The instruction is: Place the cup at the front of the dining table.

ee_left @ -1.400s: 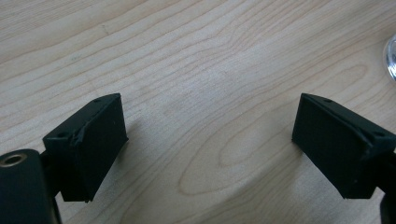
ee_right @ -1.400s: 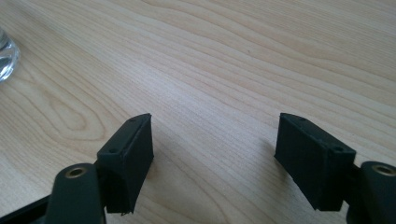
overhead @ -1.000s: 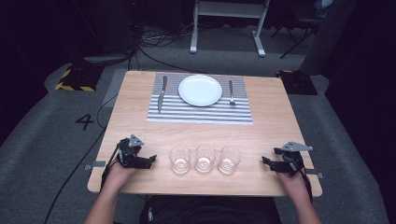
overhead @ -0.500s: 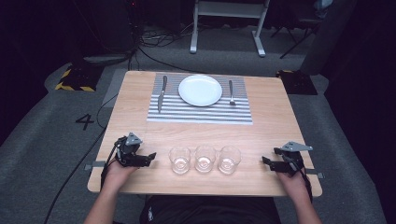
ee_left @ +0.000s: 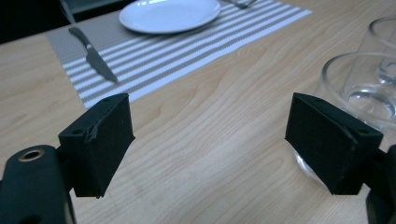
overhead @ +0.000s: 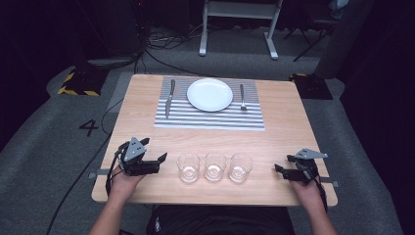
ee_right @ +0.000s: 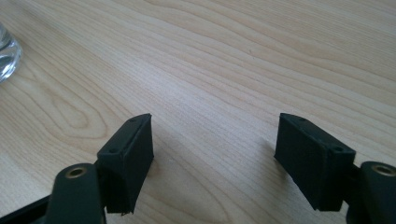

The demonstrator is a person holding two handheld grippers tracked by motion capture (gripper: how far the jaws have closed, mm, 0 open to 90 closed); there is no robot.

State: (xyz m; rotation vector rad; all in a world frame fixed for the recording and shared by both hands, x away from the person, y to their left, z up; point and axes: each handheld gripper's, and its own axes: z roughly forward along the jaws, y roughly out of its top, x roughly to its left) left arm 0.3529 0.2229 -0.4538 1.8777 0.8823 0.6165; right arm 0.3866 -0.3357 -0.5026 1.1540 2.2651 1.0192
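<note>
The work with the glasses is at its very beginning, as I judge it: nothing is lifted yet and all three stand in one row near your edge of the desk (overhead: 293,127). Your left gripper (overhead: 161,157) hovers just beside the left glass (overhead: 188,167), pointing at it from the side. Its jaws have just been closing somewhat, but they stand apart with nothing between them, so it is open and holds nothing. In the left gripper view this glass (ee_left: 359,88) sits off to one side, partly behind one jaw and not in the gap, so you need to line up first. Your right gripper (overhead: 283,163) rests low over the desk, apart from the right glass (overhead: 240,167), also with jaws spread and empty. The middle glass (overhead: 215,166) stands almost touching its two neighbours, so the room between them is small and a jaw that goes in there can knock the next one. The far half of the desk carries the striped mat (overhead: 195,120) with the plate (overhead: 210,94), the knife (overhead: 169,98) and the fork (overhead: 242,96), all well apart from the row. Between the mat and the glasses there is a free band of wood, and both sides of the mat are free too. Mind the near edge, because the glasses stand close to it.
</note>
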